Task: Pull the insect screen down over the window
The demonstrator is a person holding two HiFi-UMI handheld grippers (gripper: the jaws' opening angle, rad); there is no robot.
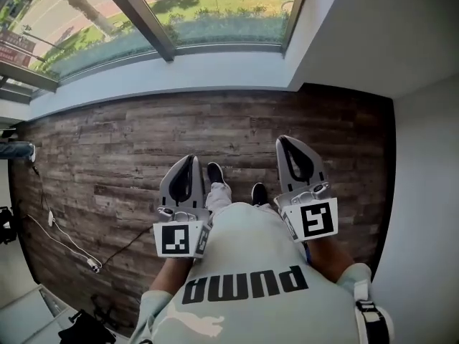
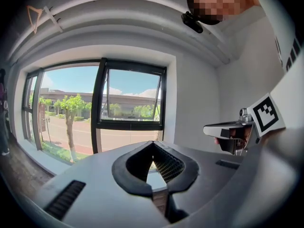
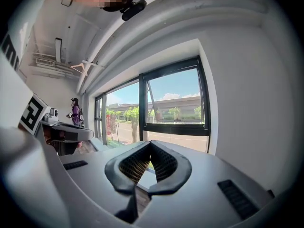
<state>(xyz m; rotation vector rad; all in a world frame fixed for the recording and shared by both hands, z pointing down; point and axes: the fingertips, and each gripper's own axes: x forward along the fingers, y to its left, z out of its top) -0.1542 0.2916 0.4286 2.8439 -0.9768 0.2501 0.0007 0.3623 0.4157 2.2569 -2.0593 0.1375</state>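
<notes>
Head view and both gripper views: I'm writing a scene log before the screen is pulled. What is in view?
window: one, dark-framed, wall ahead
sill: one, white, under the window
floor: one, brown wood planks, below
cables: two, one white and one dark, floor at left
bystander: one, purple top, far left by the window
shoes: two, black, on the floor
shirt: one, pale green, on the person
left gripper: one, grey, jaws shut, empty
right gripper: one, grey, jaws shut, empty

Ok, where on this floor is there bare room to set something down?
The wood floor is bare in a wide strip between the shoes and the window sill, and on toward the right wall. The left edge is crowded: a white cable and dark gear lie there.
</notes>
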